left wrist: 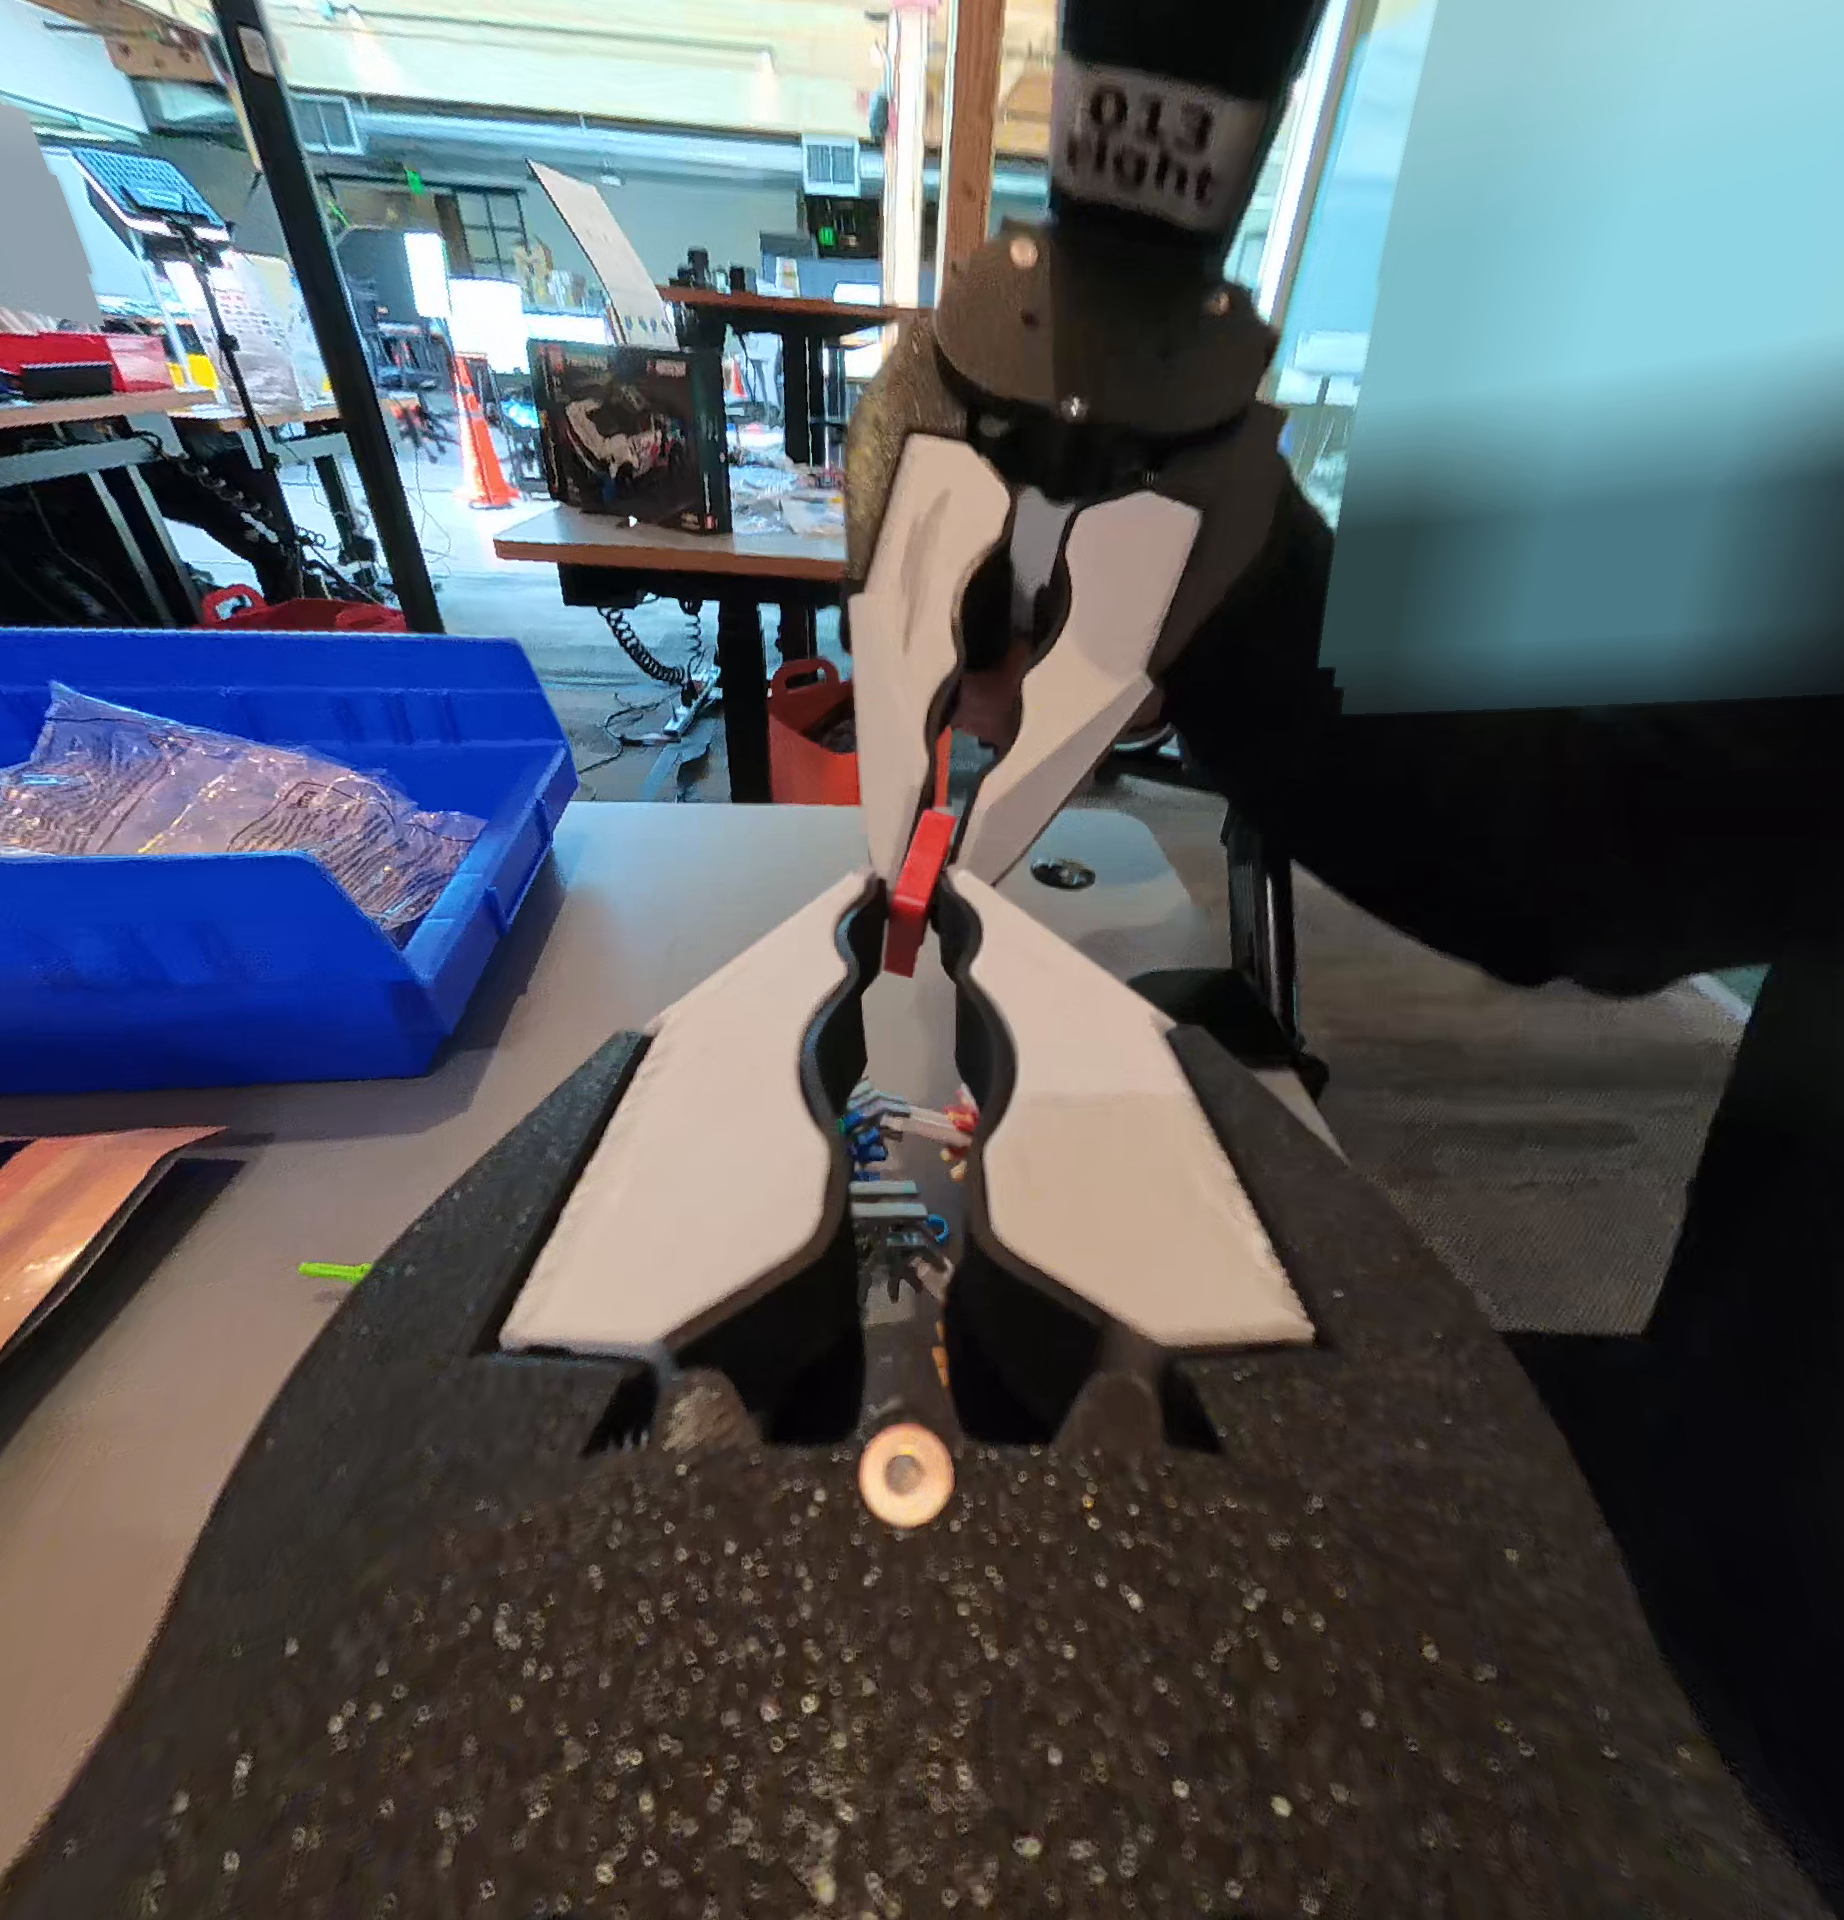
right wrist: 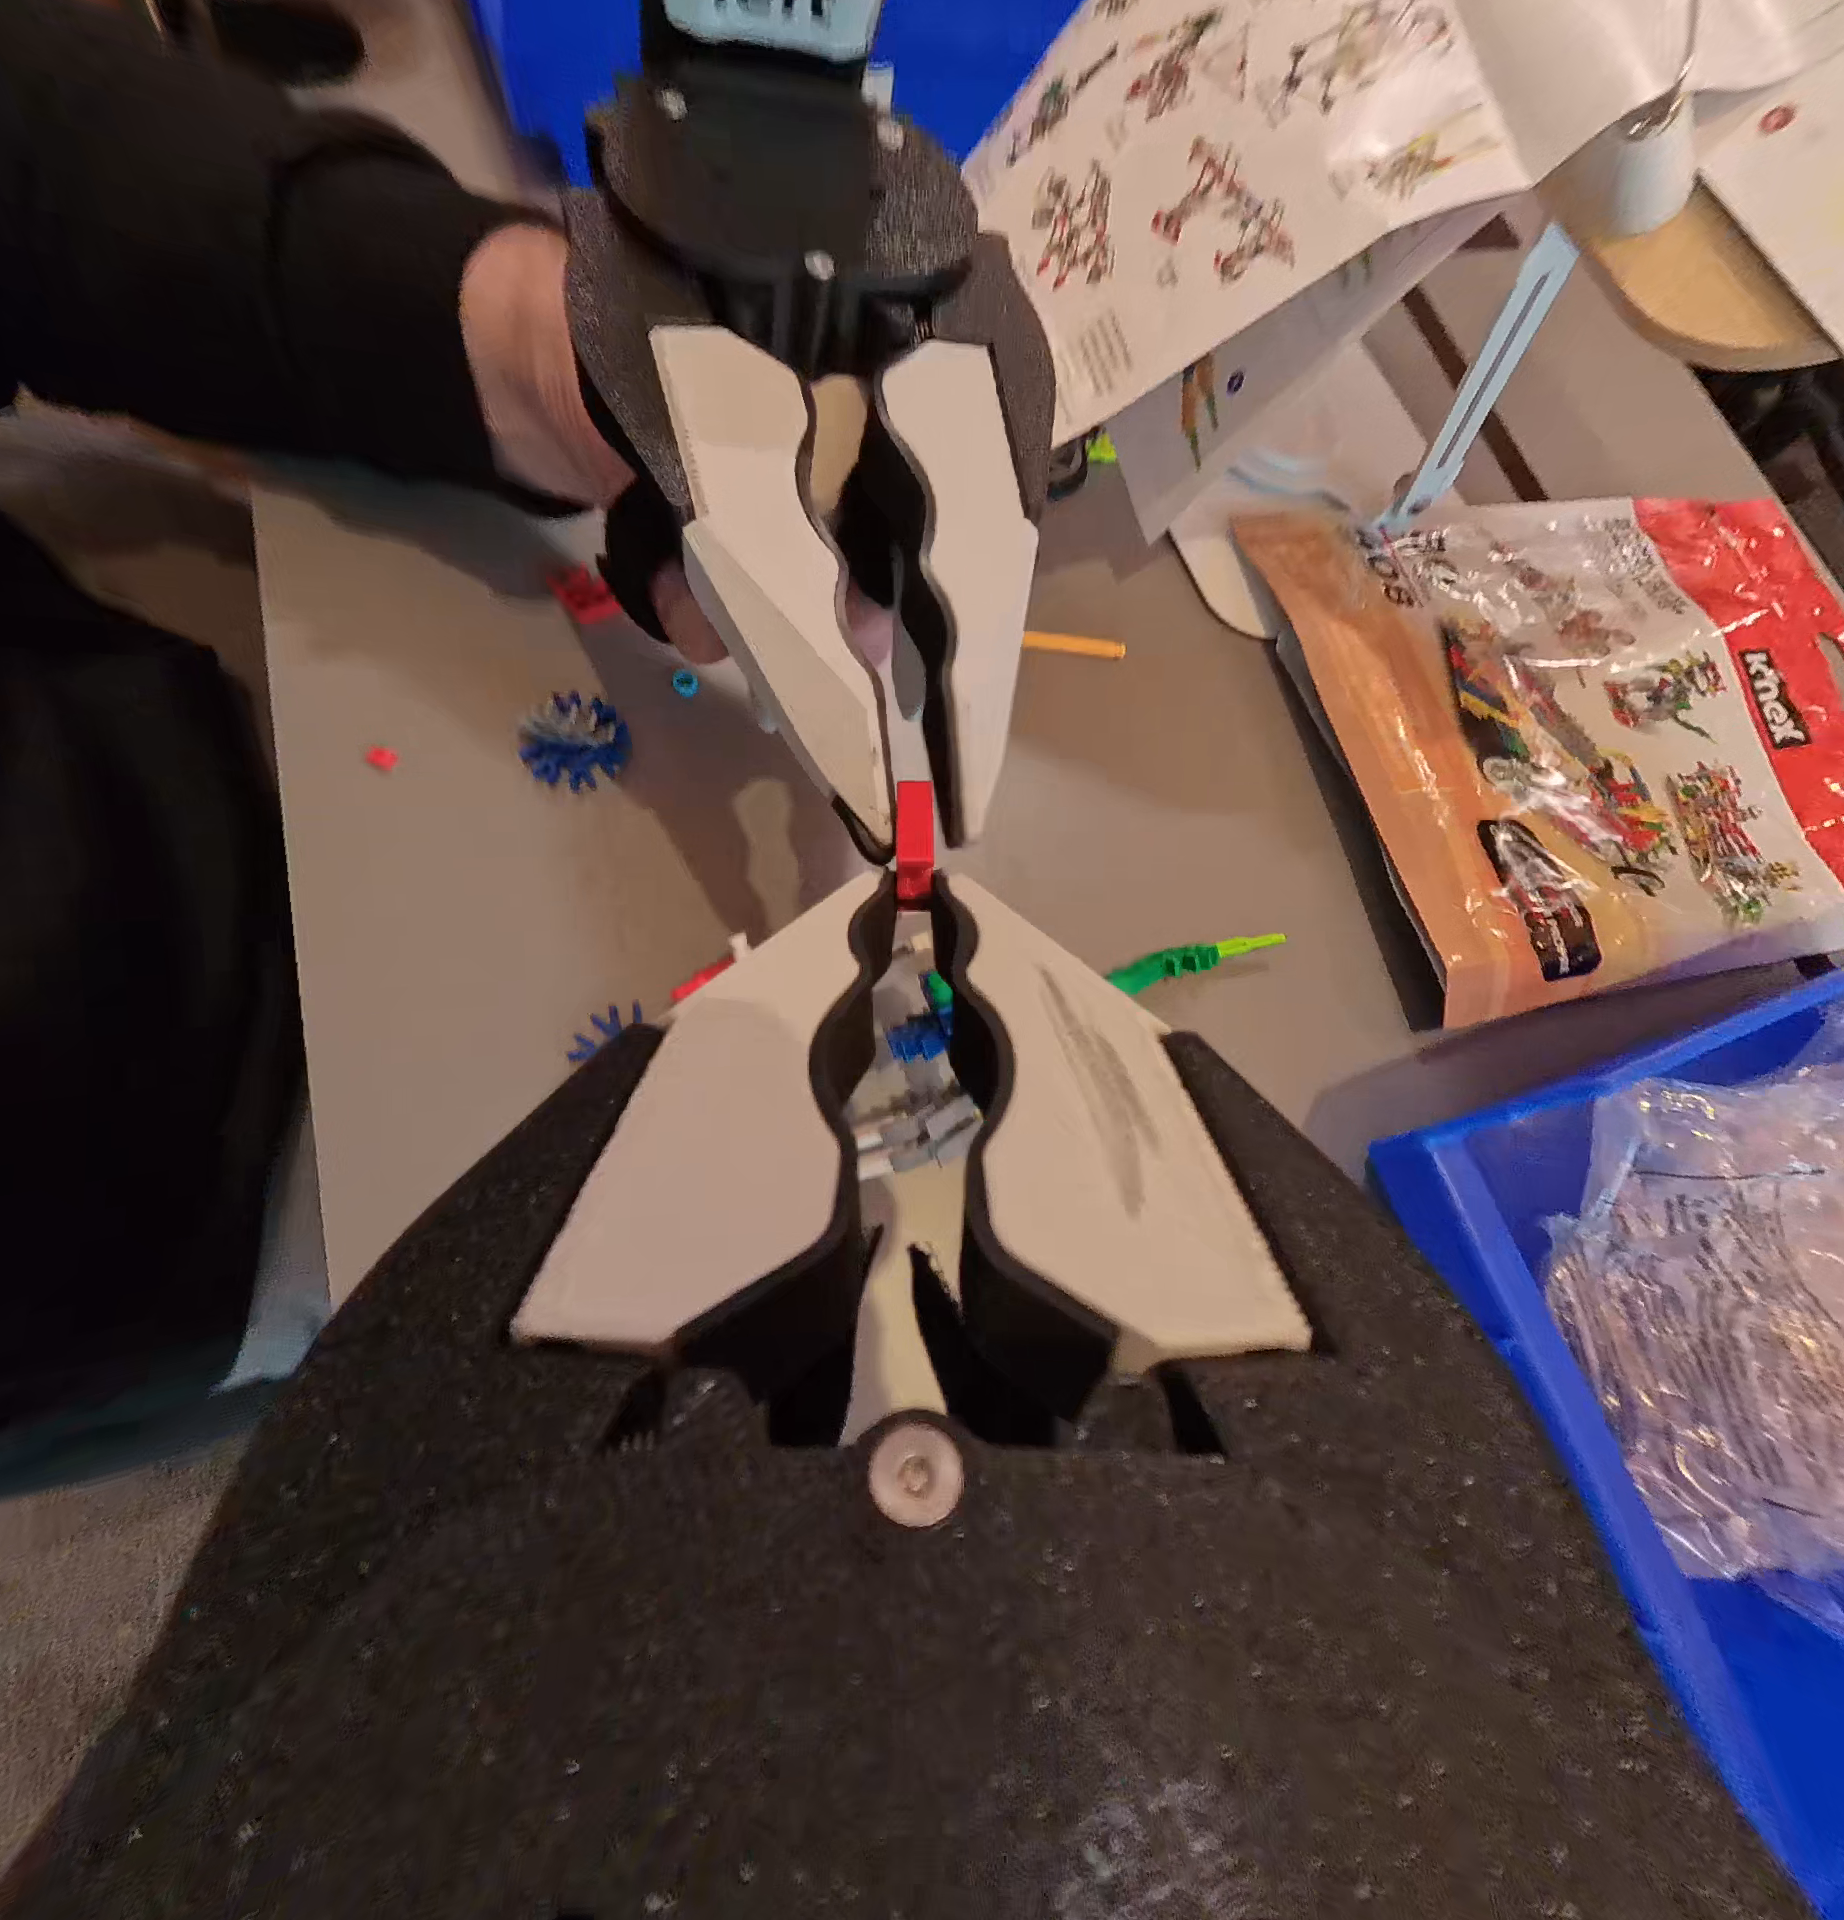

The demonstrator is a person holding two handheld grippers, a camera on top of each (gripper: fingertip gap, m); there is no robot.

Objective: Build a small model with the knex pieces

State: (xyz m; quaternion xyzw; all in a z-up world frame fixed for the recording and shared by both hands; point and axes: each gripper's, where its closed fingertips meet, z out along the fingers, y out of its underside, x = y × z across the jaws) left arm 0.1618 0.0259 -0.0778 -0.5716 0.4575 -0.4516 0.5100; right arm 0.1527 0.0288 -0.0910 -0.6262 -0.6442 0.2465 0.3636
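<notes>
My two grippers meet tip to tip above the grey table [right wrist: 430, 914]. A small red plastic building piece [left wrist: 916, 899] sits between both sets of tips. My left gripper [left wrist: 910, 896] is shut on its lower end. My right gripper [left wrist: 926, 831] comes down from above and pinches its upper end. In the right wrist view the red piece [right wrist: 914, 854] is clamped in my right gripper [right wrist: 913, 896], and my left gripper [right wrist: 913, 823] grips it from the far side, held by a person's hand [right wrist: 523, 364]. A heap of small coloured pieces [right wrist: 913, 1091] lies on the table under the fingers.
A blue bin [left wrist: 222, 935] with clear plastic bags stands to the left, and also shows in the right wrist view [right wrist: 1469, 1299]. A printed set bag [right wrist: 1572, 748] and instruction sheets [right wrist: 1209, 187] lie beyond. Loose pieces include a green rod [right wrist: 1188, 956], a blue round connector [right wrist: 575, 738] and a yellow rod [right wrist: 1074, 646]. Both grippers' tips are close together, under 4 cm apart. From either gripper's tips it is about 25 cm to the yellow rod [right wrist: 1074, 646].
</notes>
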